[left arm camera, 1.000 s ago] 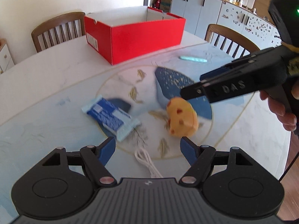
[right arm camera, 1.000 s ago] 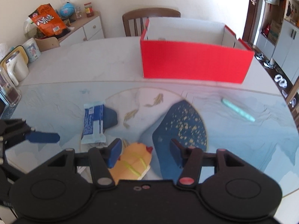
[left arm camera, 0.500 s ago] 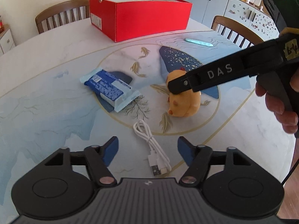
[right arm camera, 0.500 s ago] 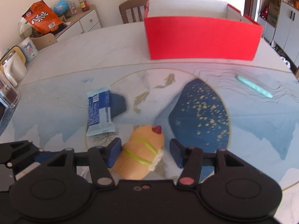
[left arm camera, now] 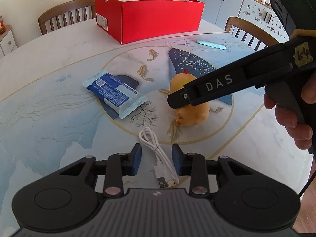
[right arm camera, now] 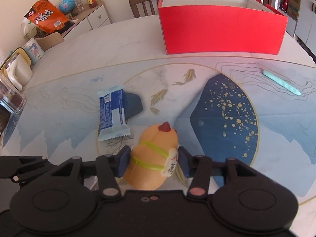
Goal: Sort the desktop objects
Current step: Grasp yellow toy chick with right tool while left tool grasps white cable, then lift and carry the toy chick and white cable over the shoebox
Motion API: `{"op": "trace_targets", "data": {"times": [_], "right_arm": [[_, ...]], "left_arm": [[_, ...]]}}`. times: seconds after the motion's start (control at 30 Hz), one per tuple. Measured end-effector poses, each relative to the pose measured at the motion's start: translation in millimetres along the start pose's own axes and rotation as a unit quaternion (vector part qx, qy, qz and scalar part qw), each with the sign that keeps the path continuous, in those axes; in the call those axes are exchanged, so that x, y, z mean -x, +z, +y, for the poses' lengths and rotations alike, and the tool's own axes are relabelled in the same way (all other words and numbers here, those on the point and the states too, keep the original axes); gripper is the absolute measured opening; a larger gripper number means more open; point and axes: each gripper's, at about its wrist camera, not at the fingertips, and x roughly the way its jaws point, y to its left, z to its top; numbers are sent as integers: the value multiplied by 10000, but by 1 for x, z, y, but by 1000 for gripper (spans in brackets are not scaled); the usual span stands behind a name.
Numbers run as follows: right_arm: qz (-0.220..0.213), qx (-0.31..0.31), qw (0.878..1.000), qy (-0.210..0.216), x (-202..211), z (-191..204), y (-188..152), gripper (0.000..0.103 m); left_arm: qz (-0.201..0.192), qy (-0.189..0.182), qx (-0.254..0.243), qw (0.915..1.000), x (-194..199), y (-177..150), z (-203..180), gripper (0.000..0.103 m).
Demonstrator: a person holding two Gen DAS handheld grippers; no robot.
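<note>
Lying loose – one cable (left arm camera: 158, 154), one wrapper (left arm camera: 115, 94)

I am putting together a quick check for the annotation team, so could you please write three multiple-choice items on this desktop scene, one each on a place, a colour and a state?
1. Where does the white USB cable lie?
A. inside the box
B. on the table between the left gripper's fingers
C. on the snack packet

2. What colour is the open box?
A. red
B. green
C. brown

3. How does the right gripper stand to the yellow chick toy?
A. far above it
B. its fingers flank the toy's sides
C. beside it, not around it

Answers: 1 B, the cable runs between the blue pads in the left wrist view. 2 A, its walls are red. 3 B, the toy sits between both fingers in the right wrist view.
</note>
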Motion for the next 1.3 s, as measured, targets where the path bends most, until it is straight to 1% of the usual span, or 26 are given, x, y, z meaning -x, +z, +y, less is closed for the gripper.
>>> {"op": "trace_targets", "data": {"times": [0.1,0.2,0.33,0.93,1.2,1.3], "right_arm": [[-9,28,10000,16,1,0,1,48],[-21,123,9999,14,2,2,1,46],[-58,278,9996,-29,6,4,1,45],[-172,337,9993,-27,22,-10,10,45],[-323,389,9987,-23,40,-20,22,45],[-403,449,9982,-23,50,-26,29,45]], "left_arm": [[-9,51,45,10000,-1,1,1,15],[-1,51,95,9999,-2,3,3,10],[-53,80,134,9999,-1,6,4,9],[-193,75,207,9996,6,29,1,9],[-398,46,336,9986,15,54,0,9],[-488,-46,442,9978,20,67,0,9]]}}
